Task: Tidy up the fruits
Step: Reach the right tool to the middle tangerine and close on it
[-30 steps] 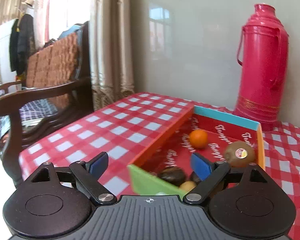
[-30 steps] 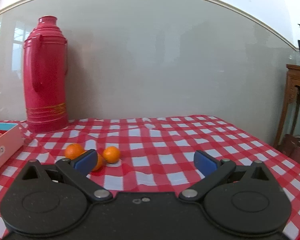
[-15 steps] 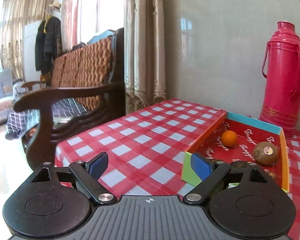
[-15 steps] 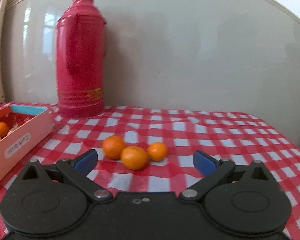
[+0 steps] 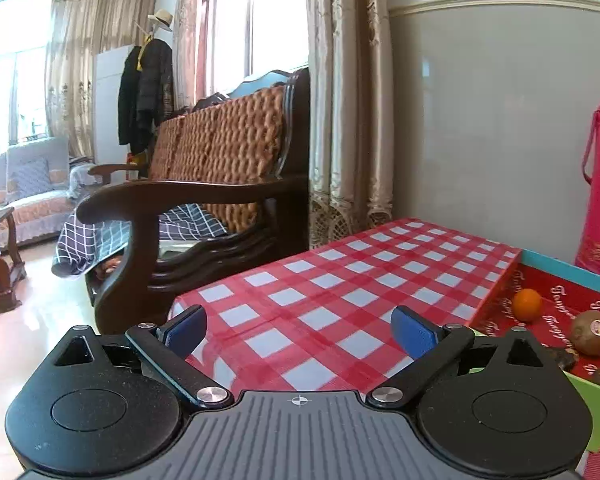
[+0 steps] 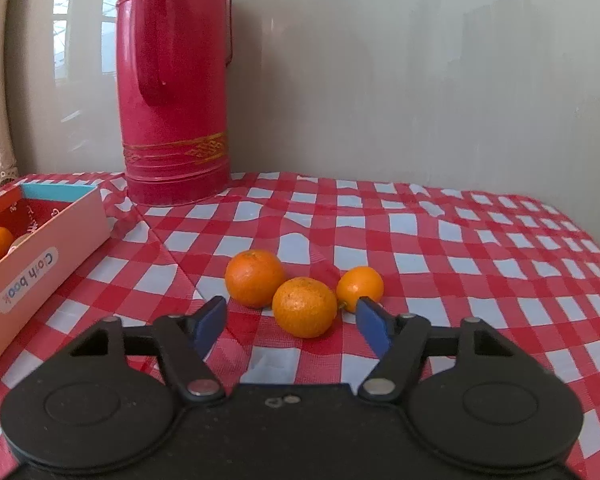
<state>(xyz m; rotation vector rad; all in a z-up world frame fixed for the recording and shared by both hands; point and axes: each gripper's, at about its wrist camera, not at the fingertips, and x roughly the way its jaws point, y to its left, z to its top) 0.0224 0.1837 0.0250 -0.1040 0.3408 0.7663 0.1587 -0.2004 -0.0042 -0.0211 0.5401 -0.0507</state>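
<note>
Step in hand: the approach to a pick is judged to be under way; no fruit is held yet.

Right gripper (image 6: pixel 290 320): the jaws are closing, with a gap left between the pads; the nearest orange (image 6: pixel 304 307) lies just ahead of the tips, roughly centred between them, and is not touched by either pad.

Loose fruit: 3 oranges are seen bunched on the checked tablecloth (image 6: pixel 460 248), in its middle, well clear of the right edge. The left orange (image 6: pixel 254 278) touches the nearest one; the small orange (image 6: pixel 360 288) sits just beside it, close to the right pad.

Left gripper (image 5: pixel 299 330): the jaws are opening and stand wide; nothing lies between them. Bare cloth near the table's left edge is faced.

Box (image 6: pixel 48 248): it rests at the left side of the table, near the back edge, beside the red thermos (image 6: pixel 174 80). An orange (image 5: pixel 527 305) and a kiwi (image 5: pixel 592 332) are already held inside, with darker fruit near the front wall that cannot be identified.

Next move, judged: the right gripper needs to be brought forward until the pads flank the nearest orange, then closed gently; the 2 neighbours are likely to be nudged, since all 3 crowd together.

Remaining work: 3 oranges are judged still to be carried to the box.
</note>
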